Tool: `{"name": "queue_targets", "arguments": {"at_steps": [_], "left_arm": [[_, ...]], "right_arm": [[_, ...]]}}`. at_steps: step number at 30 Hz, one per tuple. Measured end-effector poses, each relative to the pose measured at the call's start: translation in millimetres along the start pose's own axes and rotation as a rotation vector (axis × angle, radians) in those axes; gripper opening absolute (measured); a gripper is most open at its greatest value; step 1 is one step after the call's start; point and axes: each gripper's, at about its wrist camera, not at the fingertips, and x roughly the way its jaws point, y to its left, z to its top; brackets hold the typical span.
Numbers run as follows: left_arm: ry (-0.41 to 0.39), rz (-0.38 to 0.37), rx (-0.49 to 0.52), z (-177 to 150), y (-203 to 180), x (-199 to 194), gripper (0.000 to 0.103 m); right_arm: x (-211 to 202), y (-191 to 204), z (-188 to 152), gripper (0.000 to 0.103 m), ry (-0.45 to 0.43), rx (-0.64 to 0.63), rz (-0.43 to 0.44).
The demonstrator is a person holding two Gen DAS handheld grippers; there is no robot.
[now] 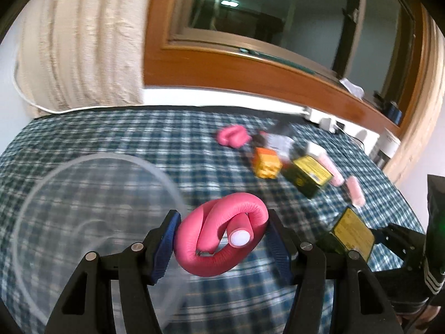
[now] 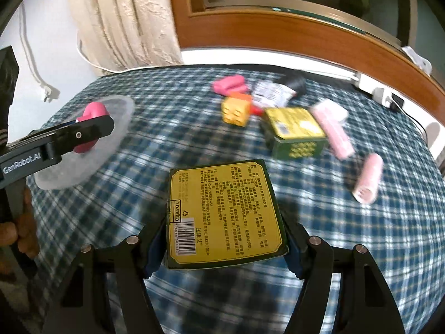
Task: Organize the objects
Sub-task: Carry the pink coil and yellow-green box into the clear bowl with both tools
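My left gripper (image 1: 222,239) is shut on a twisted pink foam roller (image 1: 219,231), held just right of a clear plastic container (image 1: 91,217) on the checked cloth. In the right wrist view the same roller (image 2: 93,117) shows above that container (image 2: 83,150), held by the left gripper (image 2: 83,133). My right gripper (image 2: 224,239) is shut on a green box with a yellow label (image 2: 222,211), raised above the cloth. That box (image 1: 350,233) appears at the right edge of the left wrist view.
Further back lie a second pink roller (image 2: 230,83), an orange-yellow block (image 2: 236,108), another green box (image 2: 294,130), a white-labelled dark item (image 2: 278,89) and two pale pink cylinders (image 2: 333,128) (image 2: 367,178). A curtain (image 2: 125,19) and a wood-framed window (image 2: 306,8) stand behind the bed.
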Motion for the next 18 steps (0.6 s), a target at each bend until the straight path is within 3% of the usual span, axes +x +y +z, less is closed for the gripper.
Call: {"name": "queue_targets", "arguments": {"at_steps": [12,18], "left_arm": [[-0.079,0.201,-0.086,9.2,90.8,-30.2,0.064],[-0.089,0.247,-0.098,8.2,117.4,-37.4,0.064]], "right_arm": [[9.7,70.1,39.1,0.07,-0.056,-0.08,0.114],[20.6,101.1,57.4,0.07,-0.077,-0.118,0.163]]}}
